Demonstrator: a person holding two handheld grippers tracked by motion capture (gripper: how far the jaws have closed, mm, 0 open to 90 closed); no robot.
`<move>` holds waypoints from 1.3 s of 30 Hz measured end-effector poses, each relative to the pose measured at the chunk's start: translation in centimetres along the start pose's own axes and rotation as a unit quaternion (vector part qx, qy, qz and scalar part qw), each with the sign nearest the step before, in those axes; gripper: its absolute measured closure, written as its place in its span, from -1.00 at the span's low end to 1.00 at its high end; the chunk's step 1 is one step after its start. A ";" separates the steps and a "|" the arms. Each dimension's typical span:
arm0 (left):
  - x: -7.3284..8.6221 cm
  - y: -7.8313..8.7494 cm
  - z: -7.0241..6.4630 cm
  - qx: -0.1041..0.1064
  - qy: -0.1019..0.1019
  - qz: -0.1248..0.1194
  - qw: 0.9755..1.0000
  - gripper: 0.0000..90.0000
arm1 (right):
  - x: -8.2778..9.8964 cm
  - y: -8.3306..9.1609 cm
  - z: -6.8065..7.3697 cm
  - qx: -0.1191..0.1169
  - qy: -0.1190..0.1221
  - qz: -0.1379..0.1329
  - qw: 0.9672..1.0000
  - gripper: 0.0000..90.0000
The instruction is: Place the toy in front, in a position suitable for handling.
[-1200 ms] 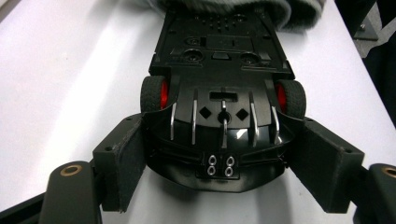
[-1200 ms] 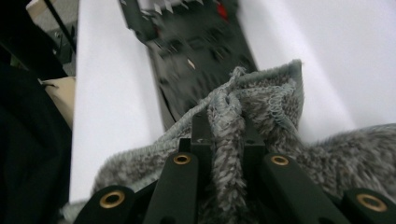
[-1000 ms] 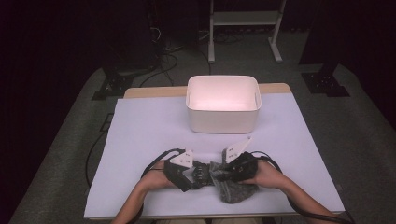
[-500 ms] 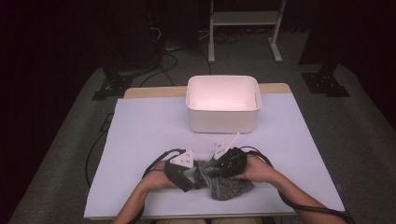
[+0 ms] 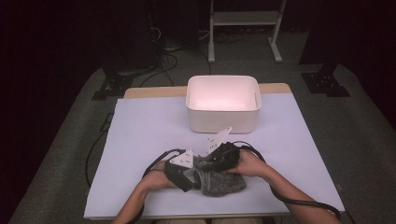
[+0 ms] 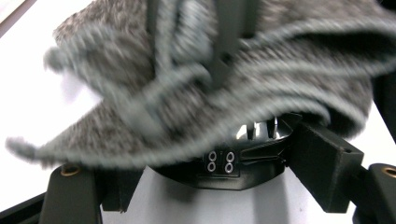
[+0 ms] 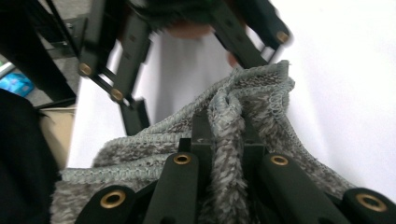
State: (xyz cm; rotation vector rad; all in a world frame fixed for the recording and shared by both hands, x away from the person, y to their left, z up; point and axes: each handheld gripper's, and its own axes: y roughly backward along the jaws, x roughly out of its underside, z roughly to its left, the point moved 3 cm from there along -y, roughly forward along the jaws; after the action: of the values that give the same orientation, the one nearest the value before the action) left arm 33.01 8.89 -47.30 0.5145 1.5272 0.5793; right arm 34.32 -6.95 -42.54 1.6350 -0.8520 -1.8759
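A grey fuzzy knit cloth [image 5: 223, 185] lies bunched near the table's front edge, between the person's two hands. My right gripper [image 5: 206, 164] reaches in from the right and is shut on a raised fold of the cloth [image 7: 224, 116], which is squeezed between its jaws. My left gripper [image 5: 197, 175] comes in from the left. Its jaws stand wide apart and the cloth [image 6: 210, 84] drapes across them, hiding their tips. Whether its pads press on the cloth I cannot make out. The two grippers nearly touch.
A white rectangular bin [image 5: 224, 122] with nothing visible inside stands at the back middle of the pale table cover [image 5: 140, 140]. Black cables trail from both grippers off the front edge. Dark floor and stands surround the table.
My right gripper has moved left and slightly away from the person, carrying its fold of cloth towards the left gripper. The cloth is more bunched. The left gripper stayed in place.
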 end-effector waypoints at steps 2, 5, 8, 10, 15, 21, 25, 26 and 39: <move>0.0 0.0 0.0 -0.001 0.001 -0.001 1.000 -0.47 | 0.6 0.4 -0.4 0.009 -0.009 0.003 1.000 0.79; 0.0 0.0 0.0 -0.001 -0.002 0.002 1.000 -0.47 | 1.5 0.9 -0.6 0.015 -0.019 0.004 1.000 0.79; -0.1 0.0 0.0 -0.001 -0.005 0.004 1.000 -0.47 | 1.6 0.9 0.0 -0.001 -0.020 0.000 1.000 0.79; -0.2 0.0 -0.1 -0.002 -0.003 0.006 1.000 -0.47 | 1.1 0.5 0.7 -0.019 -0.017 -0.007 1.000 0.79; -0.2 0.0 -0.1 -0.003 -0.005 0.009 1.000 -0.47 | -0.7 -0.9 1.3 -0.026 0.005 -0.013 1.000 0.79; -0.1 0.0 0.0 -0.001 0.000 0.003 1.000 -0.47 | -0.1 -0.1 -0.1 -0.002 -0.006 -0.001 1.000 0.79; 0.0 0.0 0.0 -0.001 0.001 0.003 1.000 -0.47 | 1.2 0.7 -0.7 0.006 -0.021 0.000 1.000 0.79; 0.0 0.0 0.0 -0.001 0.003 0.002 1.000 -0.47 | 1.5 0.9 -0.7 0.009 -0.022 0.003 1.000 0.79; -0.1 0.0 -0.1 -0.003 -0.007 0.010 1.000 -0.47 | 2.4 1.2 0.9 -0.005 -0.018 -0.008 1.000 0.79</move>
State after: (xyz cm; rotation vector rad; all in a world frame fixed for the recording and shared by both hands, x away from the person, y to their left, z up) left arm 32.94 8.83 -47.18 0.5291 1.5081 0.5932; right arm 33.01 -9.38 -43.17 1.6118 -0.8453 -1.9237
